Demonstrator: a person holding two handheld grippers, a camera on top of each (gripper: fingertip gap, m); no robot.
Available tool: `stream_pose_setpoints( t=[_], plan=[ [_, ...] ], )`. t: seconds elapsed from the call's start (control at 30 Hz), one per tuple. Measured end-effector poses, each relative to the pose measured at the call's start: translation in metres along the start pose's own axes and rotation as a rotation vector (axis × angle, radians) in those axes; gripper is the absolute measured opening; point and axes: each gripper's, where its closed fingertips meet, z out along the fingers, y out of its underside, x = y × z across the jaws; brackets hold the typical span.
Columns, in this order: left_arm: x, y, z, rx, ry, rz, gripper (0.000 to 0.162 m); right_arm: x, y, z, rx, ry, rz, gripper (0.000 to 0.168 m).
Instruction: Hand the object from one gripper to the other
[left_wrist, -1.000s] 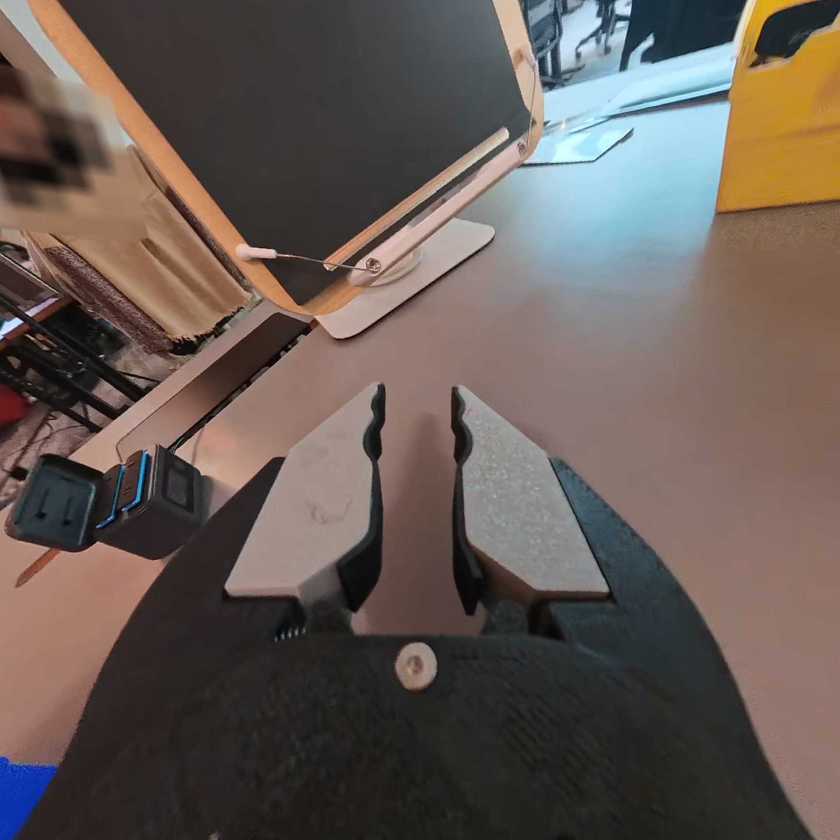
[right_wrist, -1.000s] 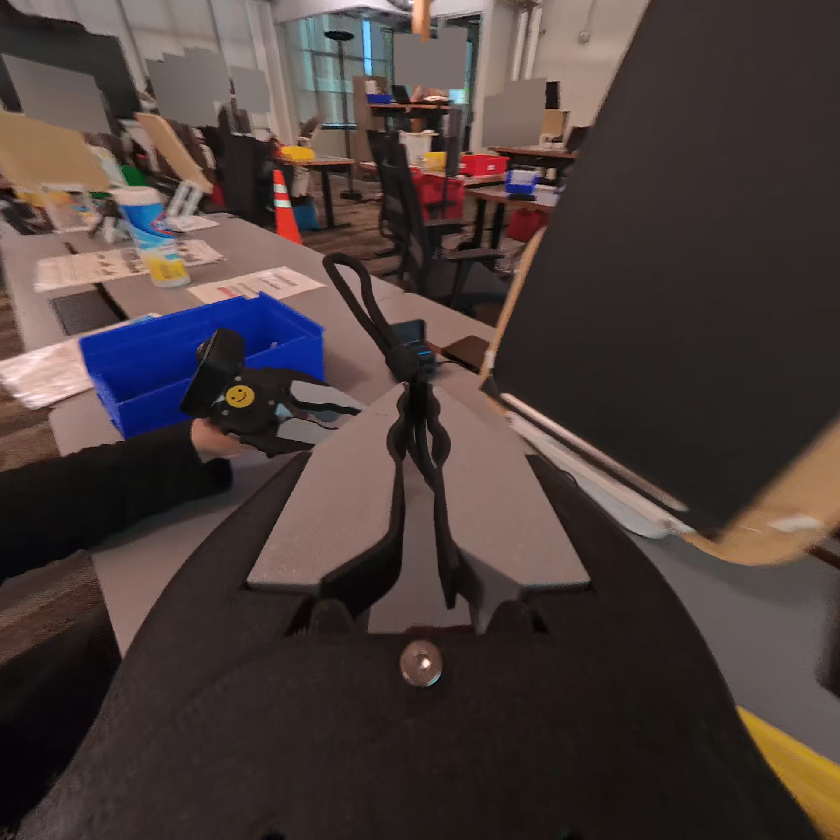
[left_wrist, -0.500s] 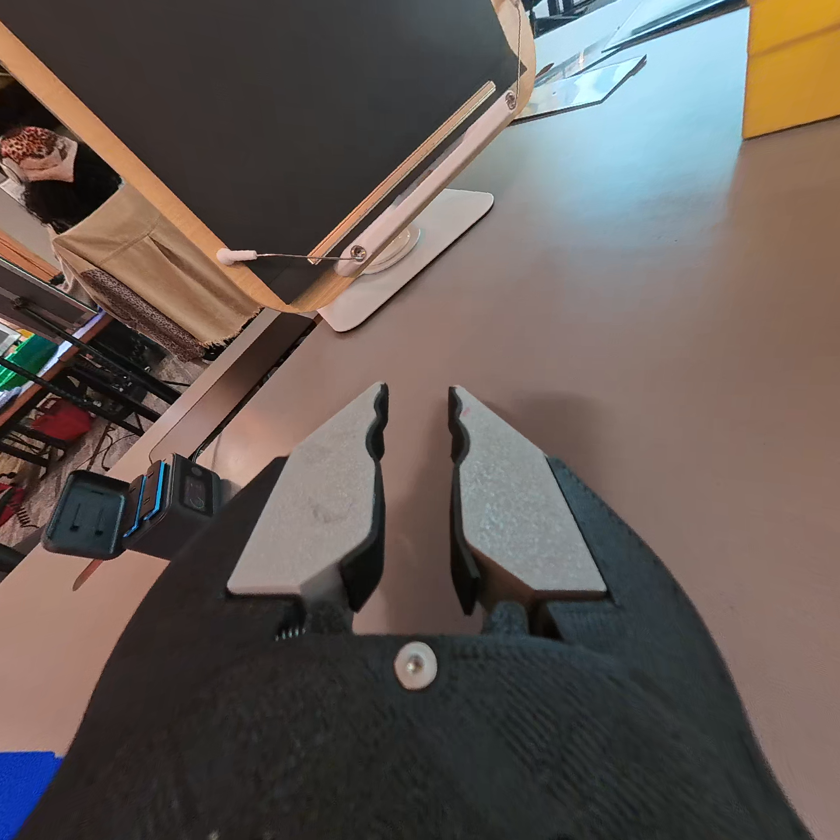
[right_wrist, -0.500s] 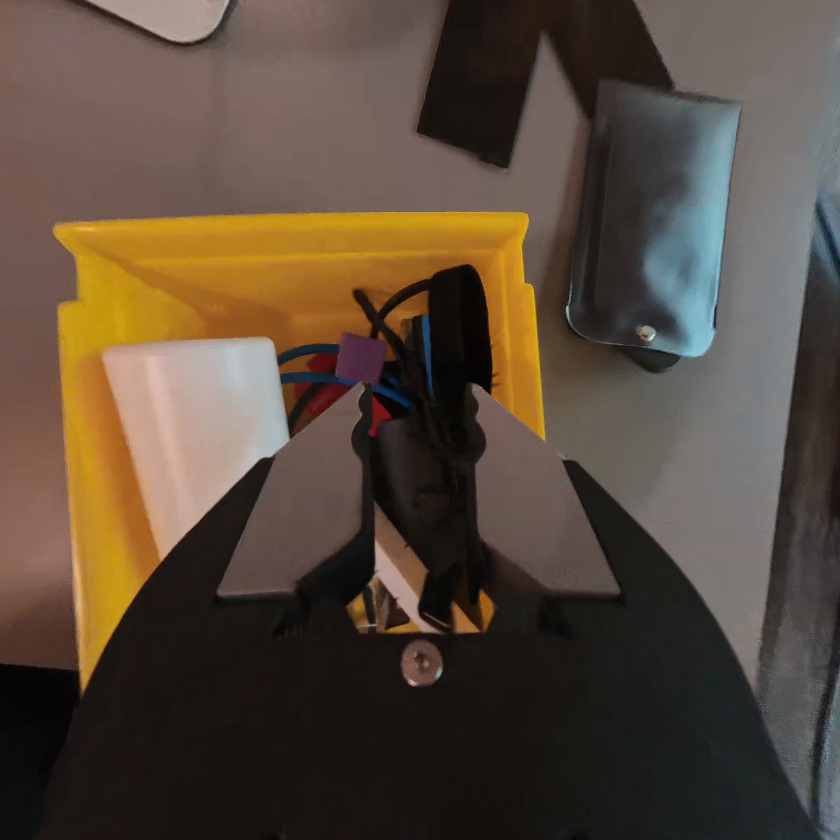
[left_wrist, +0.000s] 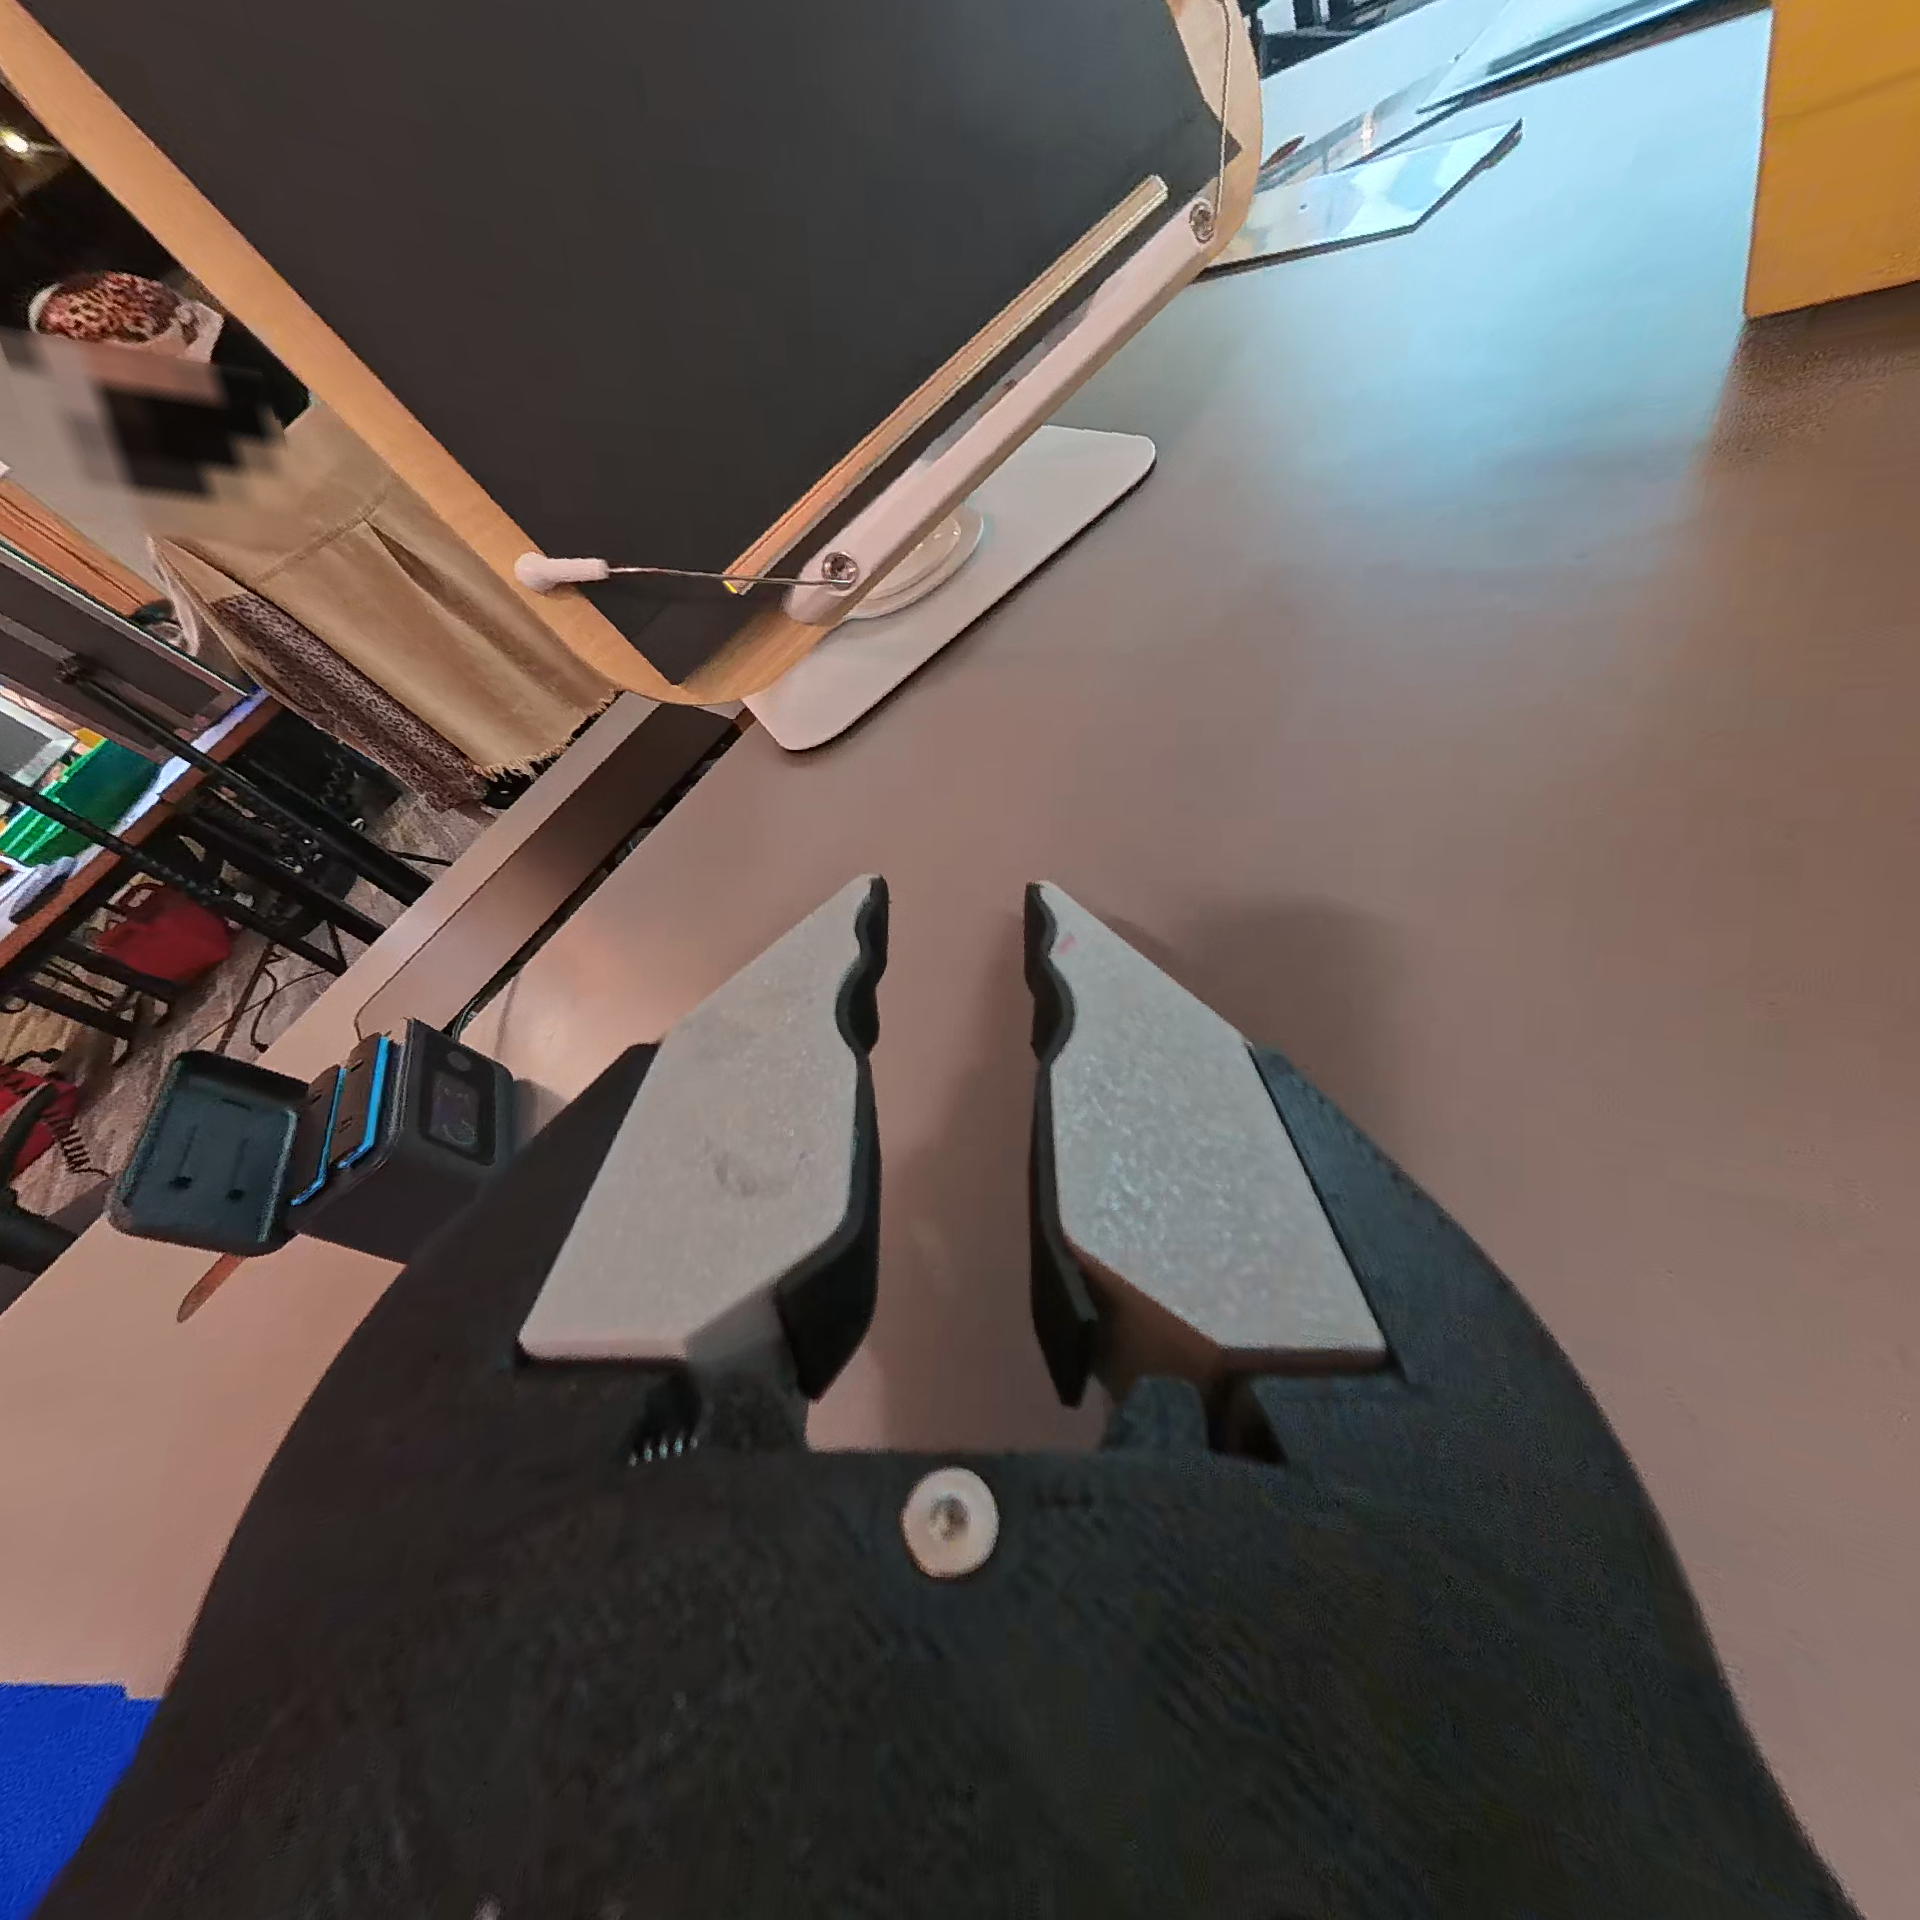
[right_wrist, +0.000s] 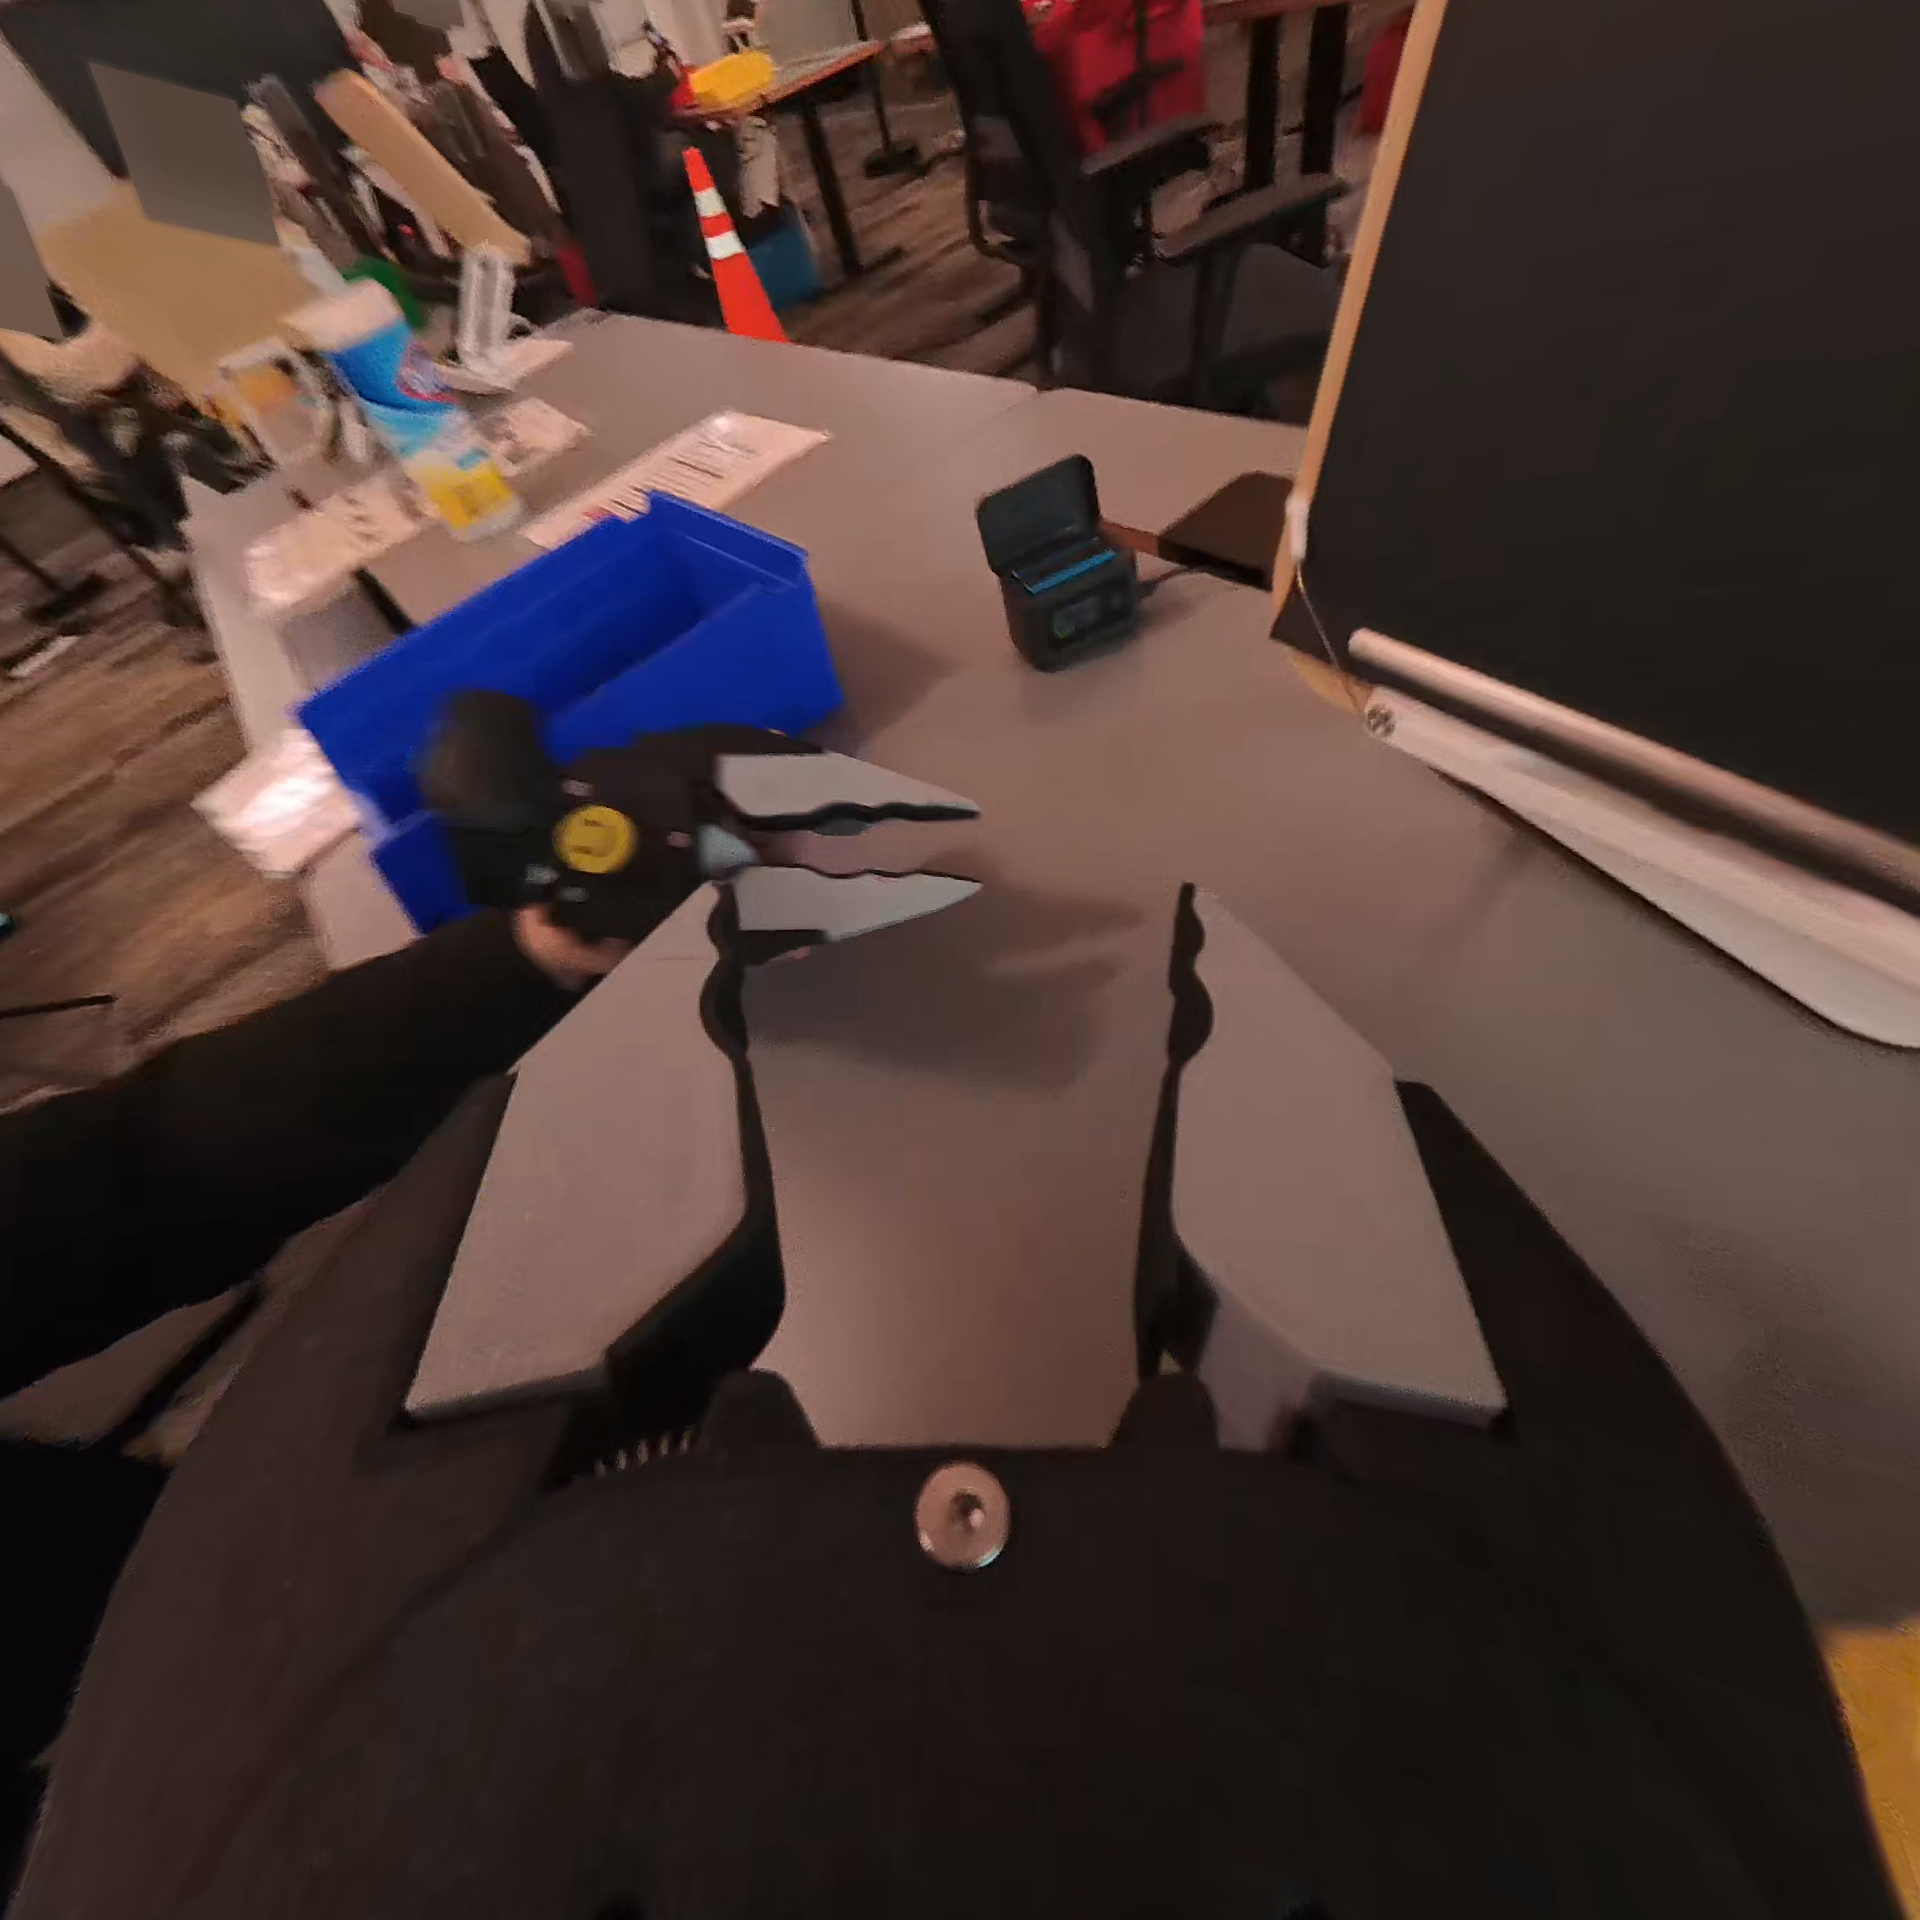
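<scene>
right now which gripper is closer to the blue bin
Left. The left gripper hovers right in front of the blue bin, its body overlapping the bin's near wall in the right wrist view. The right gripper sits farther back over the table, open and empty.

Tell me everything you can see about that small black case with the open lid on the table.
The case is a small, dark, boxy container that looks like plastic. Its hinged lid stands open, tipped back, showing blue-edged slabs slotted inside. A small screen sits on its front face. It stands upright on the grey table, between the blue bin and the dark board. A thin cable runs from it. No gripper touches it. The left wrist view shows it too.
</scene>
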Motion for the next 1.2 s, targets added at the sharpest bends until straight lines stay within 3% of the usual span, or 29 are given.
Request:
stream_pose_setpoints(
  t=[0.13, 0.23, 0.3, 0.4, 0.53, 0.67, 0.8, 0.97, 1.07, 1.2],
  plan=[
    [0.000, 0.001, 0.000, -0.005, 0.003, -0.003, 0.023, 0.028, 0.066, 0.091, -0.076, 0.045, -0.005, 0.080],
    [0.003, -0.001, 0.000, -0.002, 0.017, 0.003, 0.020, 0.040, 0.082, 0.126, -0.055, 0.074, -0.048, 0.081],
    [0.006, -0.002, 0.000, -0.004, 0.032, -0.001, 0.018, 0.047, 0.085, 0.137, -0.043, 0.118, -0.107, 0.080],
    [0.008, 0.000, 0.003, -0.011, 0.038, -0.015, 0.013, 0.036, 0.087, 0.146, -0.032, 0.058, -0.106, 0.076],
    [0.008, 0.006, 0.004, -0.045, 0.039, -0.003, 0.019, 0.033, 0.095, 0.149, -0.069, 0.028, -0.093, 0.081],
    [0.000, -0.010, -0.004, -0.011, -0.011, -0.081, 0.023, 0.030, 0.094, 0.144, -0.054, -0.020, -0.073, 0.080],
    [0.013, -0.057, -0.053, 0.073, 0.098, -0.104, 0.027, 0.028, 0.095, 0.141, -0.052, -0.043, -0.071, 0.078],
    [0.000, -0.097, -0.160, 0.181, 0.317, -0.106, 0.033, 0.021, 0.101, 0.139, -0.076, -0.074, -0.070, 0.077],
    [-0.045, -0.070, -0.203, 0.105, 0.293, -0.072, 0.029, 0.017, 0.104, 0.141, -0.094, -0.085, -0.076, 0.077],
    [-0.067, 0.023, -0.244, -0.196, 0.457, -0.013, 0.032, 0.014, 0.108, 0.143, -0.119, -0.083, -0.100, 0.077]
  ],
)
